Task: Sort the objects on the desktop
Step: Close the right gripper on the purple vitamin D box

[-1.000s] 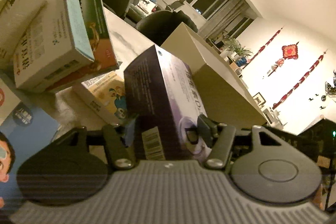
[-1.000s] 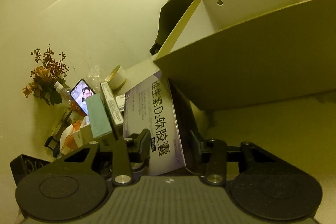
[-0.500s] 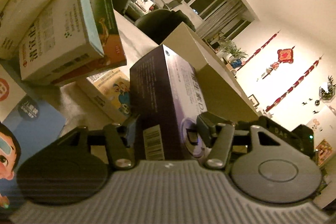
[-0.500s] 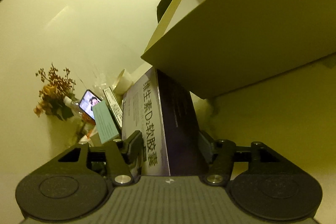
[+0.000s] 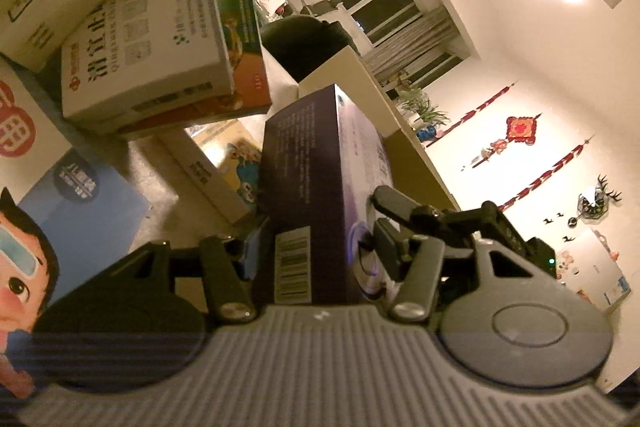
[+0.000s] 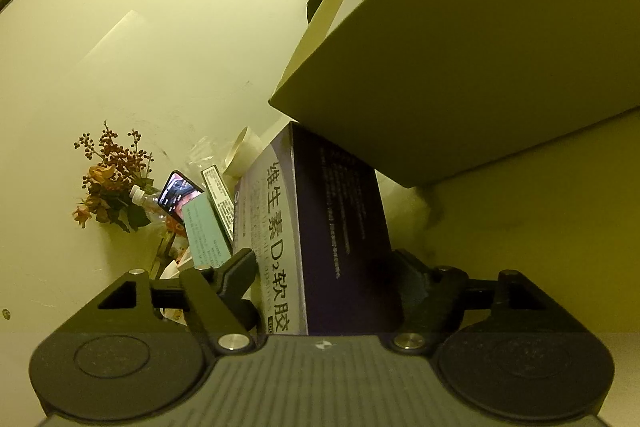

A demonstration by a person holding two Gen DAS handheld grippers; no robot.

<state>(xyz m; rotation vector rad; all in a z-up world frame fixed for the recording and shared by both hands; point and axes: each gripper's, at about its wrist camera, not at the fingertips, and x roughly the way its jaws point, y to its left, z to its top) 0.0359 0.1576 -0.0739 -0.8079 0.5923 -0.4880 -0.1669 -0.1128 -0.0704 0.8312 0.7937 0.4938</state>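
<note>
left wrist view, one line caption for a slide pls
Left claw grips a purple box beside stacked medicine boxes on the table.

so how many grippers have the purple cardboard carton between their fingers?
2. Left gripper clamps the purple cardboard carton at its barcode end; right gripper straddles it too, jaws just opened, pads seemingly off it.

Black hand-held gripper [image 5: 316,247], ribbed grey body, silver screws.

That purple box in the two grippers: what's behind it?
In the left wrist view, a large beige bin rises behind the purple box; the right wrist view shows the bin's outer wall looming over it. The bin's inside is hidden.
</note>
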